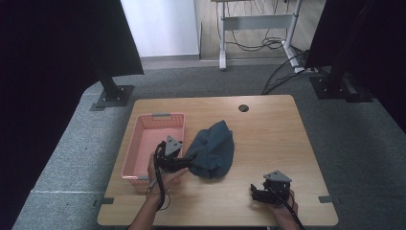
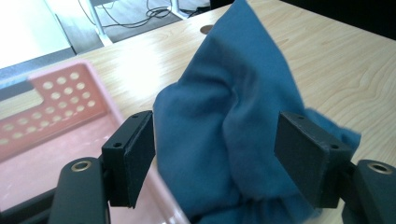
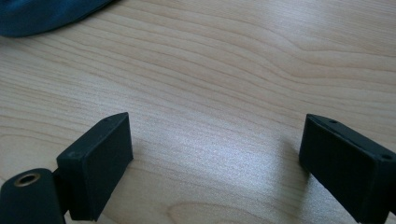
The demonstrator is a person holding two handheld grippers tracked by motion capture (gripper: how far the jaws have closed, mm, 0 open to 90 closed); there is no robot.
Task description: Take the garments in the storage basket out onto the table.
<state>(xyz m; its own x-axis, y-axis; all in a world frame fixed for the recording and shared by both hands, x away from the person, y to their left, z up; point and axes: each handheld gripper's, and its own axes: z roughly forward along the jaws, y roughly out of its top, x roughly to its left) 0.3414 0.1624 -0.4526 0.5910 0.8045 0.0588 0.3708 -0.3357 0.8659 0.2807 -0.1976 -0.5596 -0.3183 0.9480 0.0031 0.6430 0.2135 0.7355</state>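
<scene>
A dark blue cloth lies bunched in the middle of the wooden table, beside a pink perforated basket. My left gripper is at the cloth's near left edge, right by the basket's right wall. In the left gripper view its jaws stand wide apart with the blue cloth filling the gap between them, and the basket is on the left. My right gripper rests low near the table's front right. It is open over bare wood, with a corner of the cloth far off.
A round cable hole sits near the table's far edge. Black stand bases flank the table on the grey carpet, and a desk frame with cables stands beyond. Bare wood spreads to the right of the cloth.
</scene>
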